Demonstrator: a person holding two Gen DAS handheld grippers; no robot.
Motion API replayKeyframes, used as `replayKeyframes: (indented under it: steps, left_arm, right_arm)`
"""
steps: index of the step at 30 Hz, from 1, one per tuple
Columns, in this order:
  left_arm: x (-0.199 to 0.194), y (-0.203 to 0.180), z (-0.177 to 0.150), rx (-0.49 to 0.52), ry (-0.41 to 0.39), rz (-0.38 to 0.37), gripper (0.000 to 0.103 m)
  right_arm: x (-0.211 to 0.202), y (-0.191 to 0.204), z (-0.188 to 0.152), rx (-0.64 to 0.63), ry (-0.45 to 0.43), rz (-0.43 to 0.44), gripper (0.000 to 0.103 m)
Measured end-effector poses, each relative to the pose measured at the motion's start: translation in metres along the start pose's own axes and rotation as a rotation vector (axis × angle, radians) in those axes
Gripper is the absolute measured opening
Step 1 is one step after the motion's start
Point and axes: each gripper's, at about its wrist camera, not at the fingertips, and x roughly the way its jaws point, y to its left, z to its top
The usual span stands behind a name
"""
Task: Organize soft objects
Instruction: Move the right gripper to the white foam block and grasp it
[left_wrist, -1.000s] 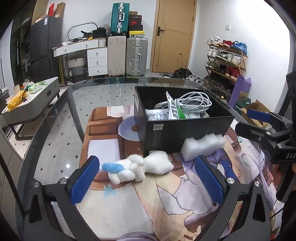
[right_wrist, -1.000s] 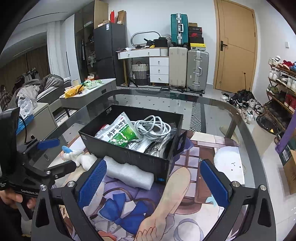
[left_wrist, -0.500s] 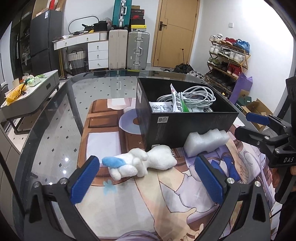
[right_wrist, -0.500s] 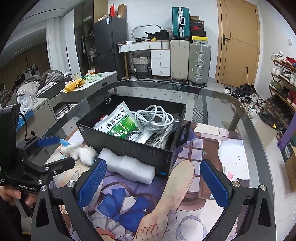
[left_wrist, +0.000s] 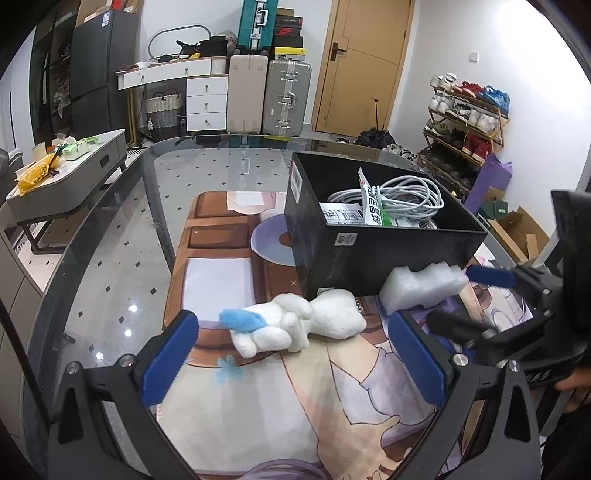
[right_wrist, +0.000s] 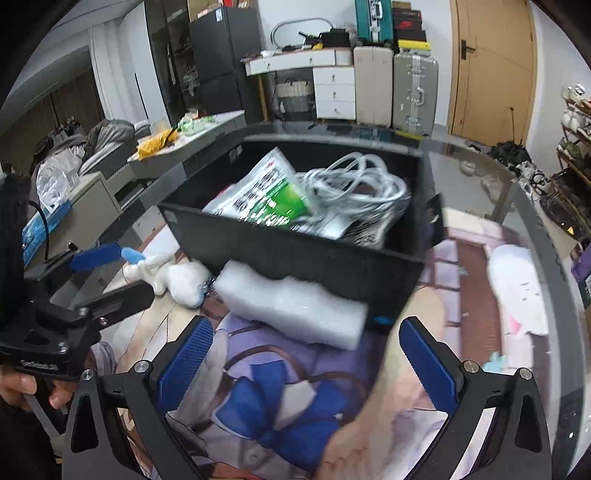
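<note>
Because both soft things lie on the tabletop hard against the near wall of the black box, each gripper comes at one from the open side. From the left wrist view, the white plush toy with its blue ear sits at about 12 o'clock from the left gripper, whose blue pads stand wide apart and empty, framing the toy so they can shut around its body. At roughly 2 o'clock lies the white foam block, touching the box wall.

From the right wrist view, the same foam block is at 12 o'clock from the right gripper, also spread wide and holding nothing. The box already carries a coiled white cable and a green-and-white packet, so it seems the place meant for the soft things; neither is yet lifted. The printed mat under everything gives a flat bed for a low approach.
</note>
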Motion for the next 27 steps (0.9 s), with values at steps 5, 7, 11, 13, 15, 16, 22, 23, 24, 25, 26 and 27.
replayKeyframes:
  steps: [5,7,11,13,15,16,22,23,24,25,26,27]
  left_arm:
    - [-0.001,0.013,0.0,-0.062,-0.007,-0.005,0.103]
    - [-0.001,0.016,-0.001,-0.078,-0.004,-0.007,0.103]
    - [0.0,0.019,-0.004,-0.097,0.003,-0.018,0.103]
    - [0.002,0.019,-0.004,-0.099,0.01,-0.024,0.103]
    - [0.003,0.018,-0.004,-0.1,0.017,-0.027,0.103]
    - [0.004,0.019,-0.004,-0.102,0.022,-0.028,0.103]
    - [0.005,0.019,-0.005,-0.102,0.035,-0.03,0.103]
    - [0.006,0.019,-0.005,-0.098,0.039,-0.028,0.103]
    - [0.006,0.018,-0.005,-0.097,0.041,-0.028,0.103]
    - [0.006,0.018,-0.005,-0.095,0.044,-0.028,0.103]
    - [0.007,0.017,-0.005,-0.091,0.049,-0.026,0.103]
    - [0.007,0.016,-0.005,-0.089,0.052,-0.024,0.103]
  right_arm:
    - [0.019,0.012,0.004,0.005,0.036,-0.029,0.102]
    - [0.024,0.016,0.005,0.01,0.035,-0.038,0.102]
    - [0.034,0.02,0.01,0.041,0.049,-0.064,0.102]
    - [0.039,0.024,0.014,0.059,0.053,-0.084,0.102]
    - [0.041,0.025,0.017,0.074,0.053,-0.096,0.102]
    - [0.043,0.027,0.018,0.081,0.054,-0.101,0.102]
    - [0.043,0.023,0.021,0.111,0.049,-0.1,0.099]
    - [0.043,0.023,0.021,0.111,0.05,-0.101,0.096]
    - [0.042,0.022,0.022,0.112,0.05,-0.099,0.091]
    - [0.04,0.021,0.022,0.114,0.048,-0.094,0.091]
    - [0.039,0.019,0.021,0.111,0.045,-0.093,0.091]
    - [0.036,0.017,0.02,0.106,0.041,-0.089,0.091]
